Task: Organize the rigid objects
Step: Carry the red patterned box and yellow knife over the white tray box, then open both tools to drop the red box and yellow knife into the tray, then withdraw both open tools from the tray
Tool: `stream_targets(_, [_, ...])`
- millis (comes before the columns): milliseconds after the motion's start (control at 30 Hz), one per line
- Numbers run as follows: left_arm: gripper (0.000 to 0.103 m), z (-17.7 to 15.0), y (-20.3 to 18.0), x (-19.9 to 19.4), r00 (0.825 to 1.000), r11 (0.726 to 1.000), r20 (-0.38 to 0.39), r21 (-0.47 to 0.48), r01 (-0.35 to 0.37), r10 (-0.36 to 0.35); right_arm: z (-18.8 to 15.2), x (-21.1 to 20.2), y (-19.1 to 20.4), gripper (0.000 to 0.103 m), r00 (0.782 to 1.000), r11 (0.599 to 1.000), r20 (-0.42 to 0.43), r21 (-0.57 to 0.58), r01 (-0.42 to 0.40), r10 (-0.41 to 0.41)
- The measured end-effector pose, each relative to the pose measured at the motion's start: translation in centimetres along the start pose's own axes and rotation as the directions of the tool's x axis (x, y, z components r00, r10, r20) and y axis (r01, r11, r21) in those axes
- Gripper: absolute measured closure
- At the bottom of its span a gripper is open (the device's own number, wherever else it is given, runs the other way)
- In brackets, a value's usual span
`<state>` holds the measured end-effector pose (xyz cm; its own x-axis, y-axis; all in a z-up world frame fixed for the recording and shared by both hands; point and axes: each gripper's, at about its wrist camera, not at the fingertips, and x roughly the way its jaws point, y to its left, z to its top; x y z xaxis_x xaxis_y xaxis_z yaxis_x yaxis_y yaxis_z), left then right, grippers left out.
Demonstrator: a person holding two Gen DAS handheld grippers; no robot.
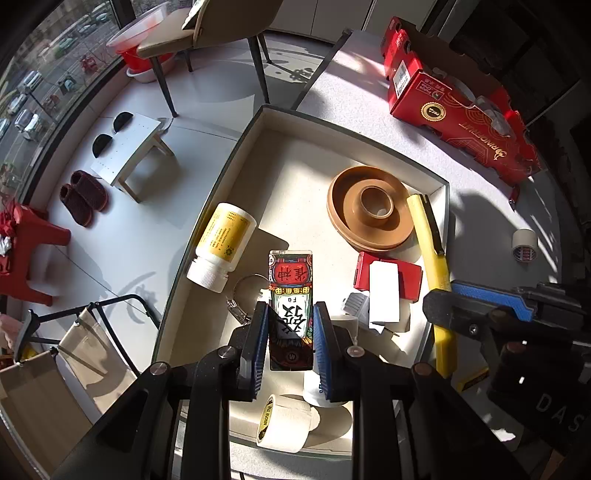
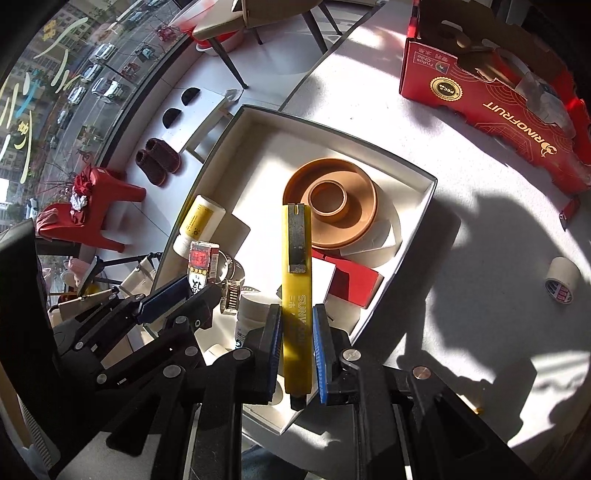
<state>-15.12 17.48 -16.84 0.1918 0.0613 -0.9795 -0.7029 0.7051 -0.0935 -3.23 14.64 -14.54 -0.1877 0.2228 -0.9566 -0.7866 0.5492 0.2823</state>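
My left gripper (image 1: 290,321) is shut on a patterned card box (image 1: 290,291) with red and black Chinese characters, held over the white tray (image 1: 236,155). My right gripper (image 2: 296,328) is shut on a yellow utility knife (image 2: 295,266), also over the tray (image 2: 424,206). The knife shows in the left wrist view (image 1: 430,236) too, and the card box shows in the right wrist view (image 2: 201,258). In the tray lie a yellow-labelled white bottle (image 1: 221,247), a brown tape spool (image 1: 371,208), a red and white box (image 1: 388,284), a hose clamp (image 1: 243,291) and a white tape roll (image 1: 284,424).
A red fruit carton (image 2: 498,96) stands at the back right of the grey table. A small tape roll (image 2: 563,280) lies on the table right of the tray. Beyond the table's left edge are a chair (image 1: 207,33), a white stool (image 1: 136,155), slippers (image 1: 83,201) and a red stool (image 1: 26,251).
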Motion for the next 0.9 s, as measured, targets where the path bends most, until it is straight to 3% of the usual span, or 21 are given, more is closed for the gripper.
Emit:
stream_targets(300, [0.076, 1.0, -0.5, 1.9, 1.0, 1.0, -0.024, 0.005, -0.009, 0.009, 1.1, 2.2, -0.8, 0.086, 0.999, 1.0, -0.032, 0.013, 0.019, -0.019])
stream_targets(333, [0.073, 1.0, -0.5, 2.0, 1.0, 1.0, -0.022, 0.004, -0.012, 0.012, 1.2, 2.4, -1.0, 0.086, 0.999, 1.0, -0.036, 0.014, 0.023, -0.023])
stream_targets(367, [0.062, 1.0, -0.4, 2.0, 1.0, 1.0, -0.019, 0.002, -0.019, 0.019, 1.2, 2.5, -1.1, 0.086, 0.999, 0.999, -0.039, 0.015, 0.03, -0.03])
stream_targets(400, [0.044, 0.9, -0.3, 2.1, 0.999, 1.0, -0.021, 0.0, -0.028, 0.028, 1.3, 2.6, -1.3, 0.086, 0.999, 0.999, -0.041, 0.017, 0.035, -0.034])
stream_targets(433, [0.033, 0.8, -0.1, 2.1, 0.999, 1.0, -0.021, -0.003, -0.028, 0.028, 1.3, 2.7, -1.5, 0.083, 0.999, 0.999, -0.046, 0.02, 0.031, -0.03])
stream_targets(467, [0.018, 0.7, 0.1, 2.0, 1.0, 1.0, -0.016, -0.008, -0.026, 0.026, 1.3, 2.7, -1.8, 0.064, 0.998, 1.0, -0.053, 0.021, 0.022, -0.021])
stream_targets(500, [0.017, 0.6, 0.2, 1.9, 1.0, 1.0, -0.012, -0.006, -0.028, 0.028, 1.3, 2.7, -1.9, 0.047, 0.998, 1.0, -0.058, 0.023, 0.015, -0.013])
stream_targets(533, [0.017, 0.5, 0.2, 1.9, 0.999, 0.999, -0.025, -0.003, -0.04, 0.039, 1.2, 2.5, -2.0, 0.013, 0.999, 0.999, -0.048, 0.024, 0.024, -0.023])
stream_targets(567, [0.016, 0.5, 0.3, 2.1, 0.997, 0.998, -0.044, -0.004, -0.06, 0.06, 1.0, 2.0, -2.1, 0.008, 0.999, 0.999, -0.018, 0.026, 0.04, -0.04])
stream_targets(667, [0.015, 0.4, 0.6, 2.4, 0.989, 0.992, -0.083, 0.001, -0.126, 0.126, 0.6, 1.2, -2.3, 0.008, 0.999, 0.999, -0.005, 0.024, 0.045, -0.045])
stream_targets(900, [0.01, 0.1, 1.4, -0.3, 1.0, 1.0, -0.007, -0.007, -0.03, 0.03, -1.2, -1.0, -3.0, 0.006, 0.999, 0.998, 0.028, 0.055, 0.043, -0.044])
